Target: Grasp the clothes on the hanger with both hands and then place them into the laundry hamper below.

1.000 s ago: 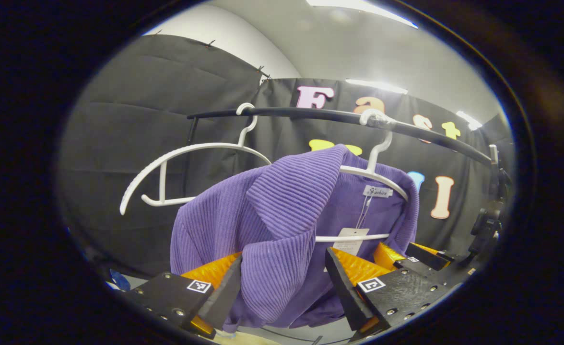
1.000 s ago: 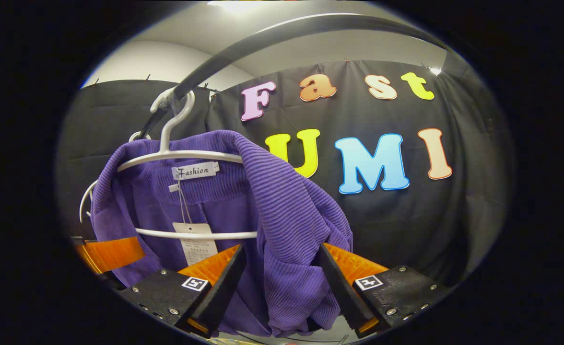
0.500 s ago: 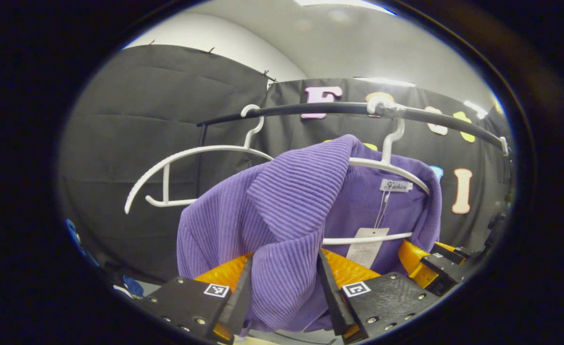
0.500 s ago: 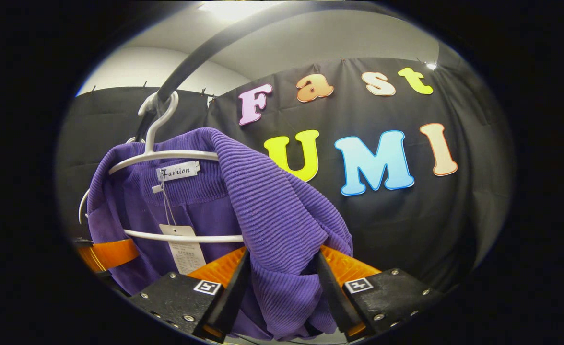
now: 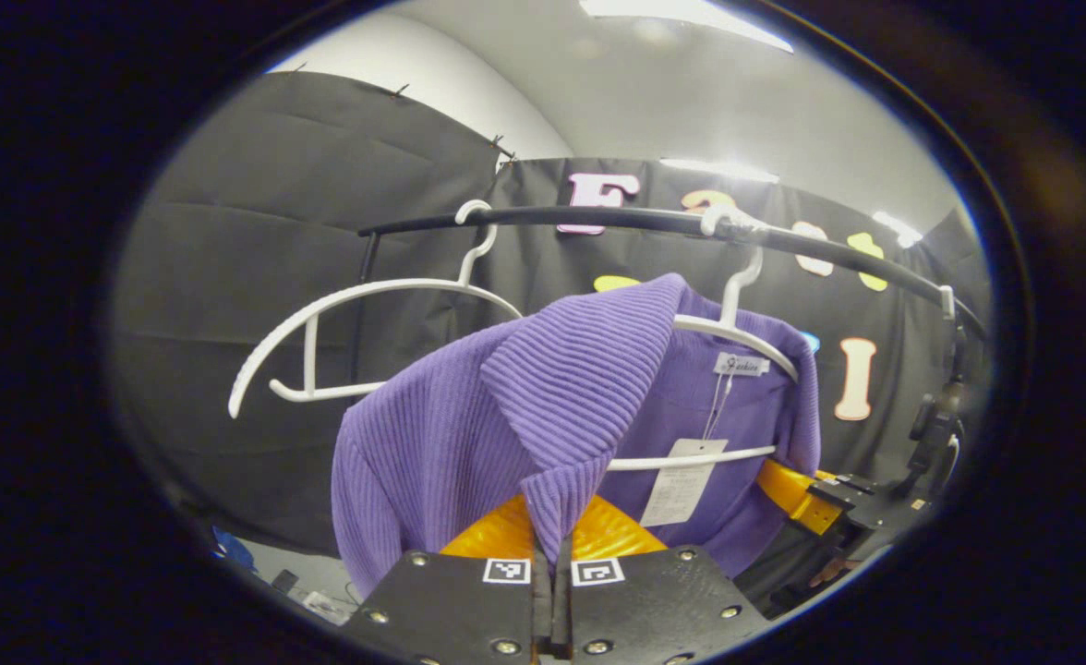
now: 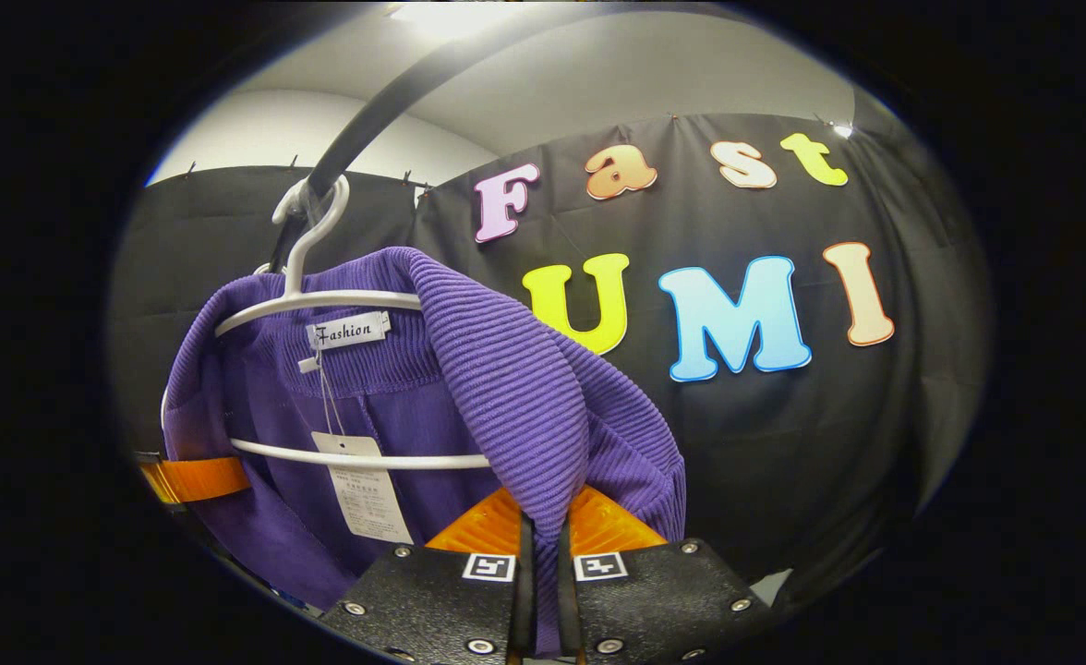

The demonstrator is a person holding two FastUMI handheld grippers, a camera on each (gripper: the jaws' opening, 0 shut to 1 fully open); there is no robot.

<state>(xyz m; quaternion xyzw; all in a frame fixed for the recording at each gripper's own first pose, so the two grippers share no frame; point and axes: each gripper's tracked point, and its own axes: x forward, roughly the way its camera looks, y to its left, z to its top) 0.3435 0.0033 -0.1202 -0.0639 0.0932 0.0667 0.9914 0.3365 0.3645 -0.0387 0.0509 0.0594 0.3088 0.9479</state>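
Now the left hand-held gripper (image 5: 550,577) has both fingers pressed onto a fold of the purple ribbed knit garment (image 5: 506,416), pinching its front edge. The right hand-held gripper (image 6: 540,573) pinches the opposite front edge of the same garment (image 6: 506,388) likewise. The garment hangs on a white plastic hanger (image 5: 737,328), hooked over a black horizontal rail (image 5: 598,218). A white paper tag (image 6: 363,485) dangles from the collar inside. A second, bare white plastic hanger (image 5: 321,314) hangs on the rail beside it, apart.
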